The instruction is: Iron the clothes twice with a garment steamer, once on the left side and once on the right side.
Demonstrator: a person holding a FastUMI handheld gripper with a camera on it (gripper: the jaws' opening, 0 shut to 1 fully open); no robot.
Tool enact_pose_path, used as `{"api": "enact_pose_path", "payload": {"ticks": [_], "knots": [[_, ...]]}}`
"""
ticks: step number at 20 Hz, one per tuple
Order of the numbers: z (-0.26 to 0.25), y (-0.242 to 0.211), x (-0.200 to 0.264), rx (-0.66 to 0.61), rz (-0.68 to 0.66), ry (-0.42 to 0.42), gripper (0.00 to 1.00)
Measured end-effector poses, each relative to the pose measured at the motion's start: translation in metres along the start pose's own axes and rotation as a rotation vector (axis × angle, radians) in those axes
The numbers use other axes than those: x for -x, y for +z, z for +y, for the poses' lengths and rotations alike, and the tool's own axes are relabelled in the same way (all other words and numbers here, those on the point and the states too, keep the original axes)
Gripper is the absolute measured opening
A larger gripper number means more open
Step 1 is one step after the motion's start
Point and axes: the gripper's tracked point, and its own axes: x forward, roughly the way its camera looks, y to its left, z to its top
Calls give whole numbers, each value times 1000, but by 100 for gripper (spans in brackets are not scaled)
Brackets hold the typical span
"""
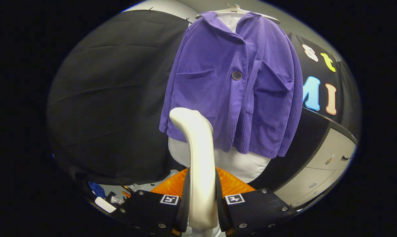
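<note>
A purple corduroy jacket with two chest pockets and dark buttons hangs on a white hanger over a white garment, straight ahead of the fingers. My gripper is shut on the cream handle of the garment steamer, which rises between the fingers. The steamer's curved head stands in front of the jacket's lower left hem; whether it touches the cloth I cannot tell.
Black cloth hangs to the left of the jacket. A grey cabinet with drawers stands to the right. Small clutter, including a blue item and a white piece, lies on the surface by the left finger.
</note>
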Motion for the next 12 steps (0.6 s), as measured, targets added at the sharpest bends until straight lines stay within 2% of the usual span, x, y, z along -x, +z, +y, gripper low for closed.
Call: {"api": "enact_pose_path", "payload": {"ticks": [7, 12], "knots": [[0, -33, 1, 1, 71, -6, 36], [-2, -56, 25, -22, 106, -17, 37]]}}
